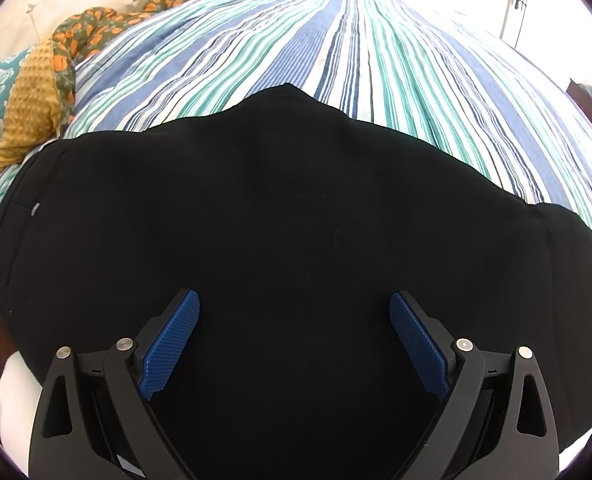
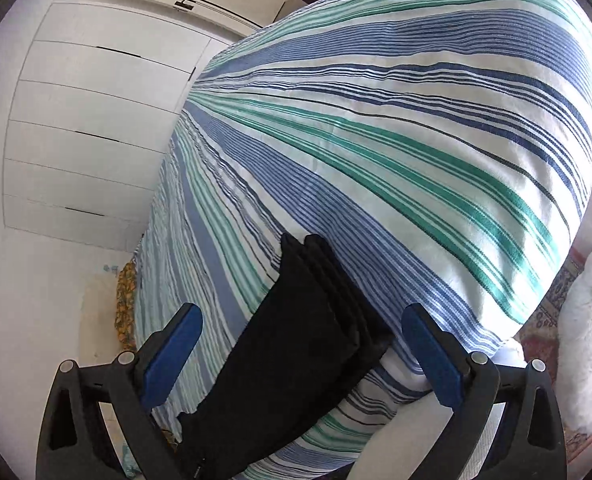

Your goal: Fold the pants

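Black pants (image 1: 288, 208) lie spread over the striped bedspread (image 1: 335, 40) and fill most of the left wrist view, waistband and a small button at the left. My left gripper (image 1: 294, 308) hovers just over the cloth, open, nothing between its blue pads (image 1: 172, 344). In the right wrist view the layered leg ends of the pants (image 2: 307, 320) run down toward the bed's near edge. My right gripper (image 2: 301, 320) is open, its blue pads (image 2: 435, 356) standing either side of that dark cloth without closing on it.
A mustard and floral blanket (image 1: 44, 96) is bunched at the bed's far left. White wardrobe doors (image 2: 84, 120) stand beside the bed. A white furry shape (image 2: 591, 340) and a patterned rug (image 2: 551, 312) lie on the floor at the right.
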Available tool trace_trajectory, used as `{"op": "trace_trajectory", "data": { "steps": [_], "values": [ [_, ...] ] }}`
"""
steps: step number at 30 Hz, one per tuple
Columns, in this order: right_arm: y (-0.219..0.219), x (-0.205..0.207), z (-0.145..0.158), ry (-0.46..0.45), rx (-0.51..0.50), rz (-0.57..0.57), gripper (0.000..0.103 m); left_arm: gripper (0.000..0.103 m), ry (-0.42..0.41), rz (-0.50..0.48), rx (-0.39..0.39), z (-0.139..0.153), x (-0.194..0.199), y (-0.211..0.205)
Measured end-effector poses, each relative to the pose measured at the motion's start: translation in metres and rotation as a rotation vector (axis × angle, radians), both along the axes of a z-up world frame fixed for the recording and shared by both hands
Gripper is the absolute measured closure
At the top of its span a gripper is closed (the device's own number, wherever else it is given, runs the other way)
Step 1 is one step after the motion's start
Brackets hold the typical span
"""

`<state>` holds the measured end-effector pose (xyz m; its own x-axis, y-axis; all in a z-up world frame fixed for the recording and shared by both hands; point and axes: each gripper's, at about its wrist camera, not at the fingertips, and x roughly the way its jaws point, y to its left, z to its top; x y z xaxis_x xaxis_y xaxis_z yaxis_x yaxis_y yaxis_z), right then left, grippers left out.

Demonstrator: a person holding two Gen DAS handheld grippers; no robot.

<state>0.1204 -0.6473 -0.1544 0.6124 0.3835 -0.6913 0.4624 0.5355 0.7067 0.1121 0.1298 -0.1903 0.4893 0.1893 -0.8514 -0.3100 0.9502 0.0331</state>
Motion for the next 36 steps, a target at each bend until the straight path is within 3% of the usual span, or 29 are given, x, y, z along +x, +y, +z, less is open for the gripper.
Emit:
{"op": "trace_trajectory", "data": {
  "steps": [4, 7, 15, 22, 28, 31, 36],
  "values": [
    [0.003, 0.004, -0.019, 0.090, 0.083, 0.021, 0.003, 0.006, 0.000, 0.001, 0.001, 0.000, -0.001, 0.000],
    [0.012, 0.015, -0.027, 0.137, 0.064, 0.074, 0.003, 0.006, 0.001, 0.001, 0.003, 0.000, -0.002, 0.000],
    [0.019, 0.029, -0.016, 0.028, 0.145, 0.159, 0.006, 0.006, 0.001, 0.002, 0.006, 0.000, -0.001, 0.000],
    [0.026, 0.066, -0.044, 0.097, 0.149, 0.273, 0.016, 0.006, 0.001, 0.002, 0.007, 0.000, -0.001, 0.000],
    [0.057, 0.087, -0.053, 0.167, 0.034, 0.442, 0.068, 0.005, -0.001, 0.002, 0.012, 0.000, 0.000, 0.000],
    [0.070, 0.089, -0.050, 0.179, -0.034, 0.490, 0.078, 0.005, -0.001, 0.002, 0.012, 0.000, 0.000, -0.001],
    [0.079, 0.090, -0.047, 0.142, -0.060, 0.491, 0.085, 0.005, 0.002, -0.003, 0.005, 0.000, 0.000, 0.001]
  ]
}}
